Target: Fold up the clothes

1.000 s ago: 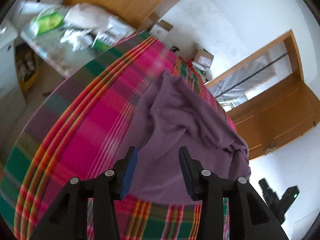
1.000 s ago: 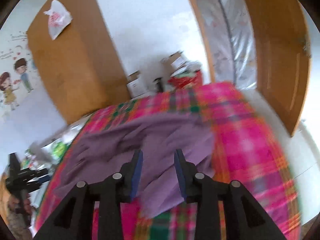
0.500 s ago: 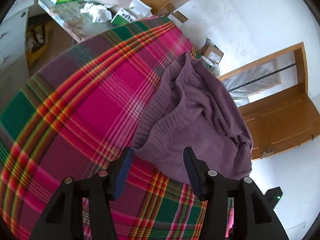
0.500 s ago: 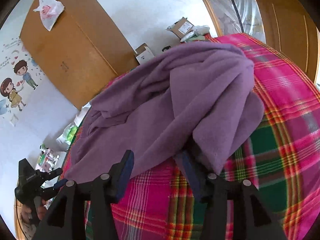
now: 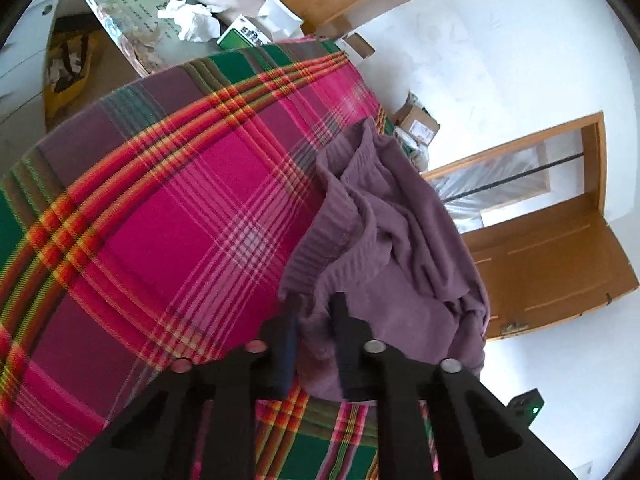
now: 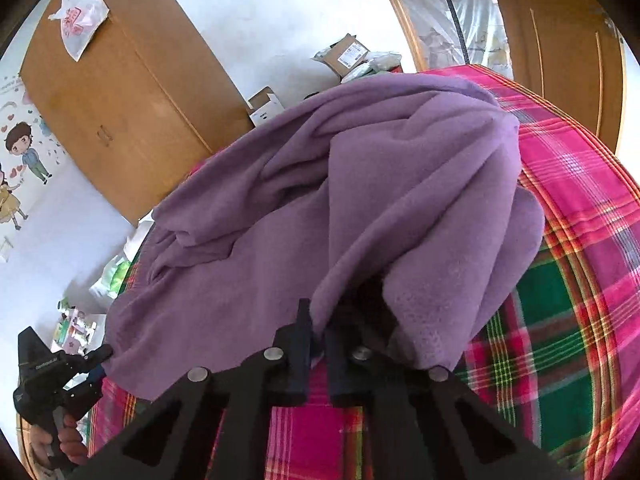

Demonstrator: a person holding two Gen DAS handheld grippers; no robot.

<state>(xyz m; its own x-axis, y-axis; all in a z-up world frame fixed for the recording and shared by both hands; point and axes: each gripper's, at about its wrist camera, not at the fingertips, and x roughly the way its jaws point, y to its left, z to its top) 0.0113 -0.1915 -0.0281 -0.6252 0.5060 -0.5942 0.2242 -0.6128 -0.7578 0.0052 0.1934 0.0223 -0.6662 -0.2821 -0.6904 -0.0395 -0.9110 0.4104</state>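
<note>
Pinching the purple garment (image 5: pixel 400 240): left gripper (image 5: pixel 316 312) and right gripper (image 6: pixel 316 320).

The right tongs (image 6: pixel 316 332) had just been closing and pinched an edge of the purple sweater (image 6: pixel 360 184) heaped on the plaid bedspread (image 6: pixel 580 240).

One purple garment (image 5: pixel 404 240) lies on one plaid-covered bed (image 5: pixel 168 216), and two grippers, the left gripper (image 5: pixel 316 312) and the right gripper (image 6: pixel 318 320), have two fingers each. Three cardboard boxes (image 6: pixel 348 54) sit by the wall, beside one wooden wardrobe (image 6: pixel 120 92) with one plastic bag (image 6: pixel 80 24) on top.
</note>
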